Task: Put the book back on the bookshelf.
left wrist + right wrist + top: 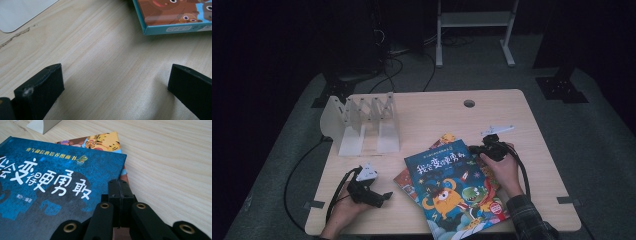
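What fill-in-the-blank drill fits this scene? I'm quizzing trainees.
The blue book lies on top of an ____ book.
The right gripper has its fingers ____.
The left gripper has its fingers ____, over bare table.
The white rack stands on the table's ____ side in the high view.

Missing words: orange; shut; open; left

The worktop (512, 200) has open wood along its back edge and right side; a small round hole (469, 103) lies in the back strip. The white folding book rack (362, 122) blocks the back-left corner. Two stacked books — a blue book (452, 192) over an orange book (439, 142) — occupy the centre front; their near corner overhangs the front edge. Between rack and books a bare lane runs left to right; the left gripper (382, 196) rests there, jaws apart over bare wood. The right gripper (477, 149) sits at the blue book's right corner.
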A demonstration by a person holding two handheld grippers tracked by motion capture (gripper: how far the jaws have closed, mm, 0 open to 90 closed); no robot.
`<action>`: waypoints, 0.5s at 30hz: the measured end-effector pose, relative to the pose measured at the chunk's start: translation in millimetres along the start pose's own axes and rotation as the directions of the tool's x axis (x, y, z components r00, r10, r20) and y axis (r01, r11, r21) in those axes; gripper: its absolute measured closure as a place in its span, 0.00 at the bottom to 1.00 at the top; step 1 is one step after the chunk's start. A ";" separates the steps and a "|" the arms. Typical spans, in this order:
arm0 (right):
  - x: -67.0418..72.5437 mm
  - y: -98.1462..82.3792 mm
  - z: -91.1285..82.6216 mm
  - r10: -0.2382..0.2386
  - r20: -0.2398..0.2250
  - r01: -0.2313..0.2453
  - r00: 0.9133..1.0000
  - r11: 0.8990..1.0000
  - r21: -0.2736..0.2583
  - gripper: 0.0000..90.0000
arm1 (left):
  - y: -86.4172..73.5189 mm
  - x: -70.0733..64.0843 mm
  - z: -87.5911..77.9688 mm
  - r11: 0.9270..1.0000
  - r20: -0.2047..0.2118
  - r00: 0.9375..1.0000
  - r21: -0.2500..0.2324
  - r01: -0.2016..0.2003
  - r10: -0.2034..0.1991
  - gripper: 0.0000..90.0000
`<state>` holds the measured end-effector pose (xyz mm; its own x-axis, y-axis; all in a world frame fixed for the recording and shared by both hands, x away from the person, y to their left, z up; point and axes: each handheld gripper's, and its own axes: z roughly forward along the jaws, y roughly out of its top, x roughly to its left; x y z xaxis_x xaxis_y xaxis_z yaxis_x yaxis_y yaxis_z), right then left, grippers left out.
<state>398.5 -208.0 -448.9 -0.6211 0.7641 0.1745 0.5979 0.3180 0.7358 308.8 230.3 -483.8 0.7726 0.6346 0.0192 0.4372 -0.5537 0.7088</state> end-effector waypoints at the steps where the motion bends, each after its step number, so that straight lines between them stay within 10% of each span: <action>1: 0.1 0.0 0.6 -0.005 -0.001 0.005 1.000 1.000 0.001 1.00 | 0.0 0.0 0.0 1.000 0.000 1.000 0.000 0.000 0.000 0.00; 15: 7.9 1.7 6.0 -0.046 -0.041 0.047 0.998 0.999 0.025 0.99 | 0.0 -0.2 0.2 1.000 0.000 1.000 -0.003 0.003 -0.003 0.00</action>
<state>397.6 -198.0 -450.2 -0.6678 0.7252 0.1673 0.5809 0.3673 0.7264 308.7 230.1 -483.9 0.7713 0.6363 0.0171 0.4383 -0.5504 0.7106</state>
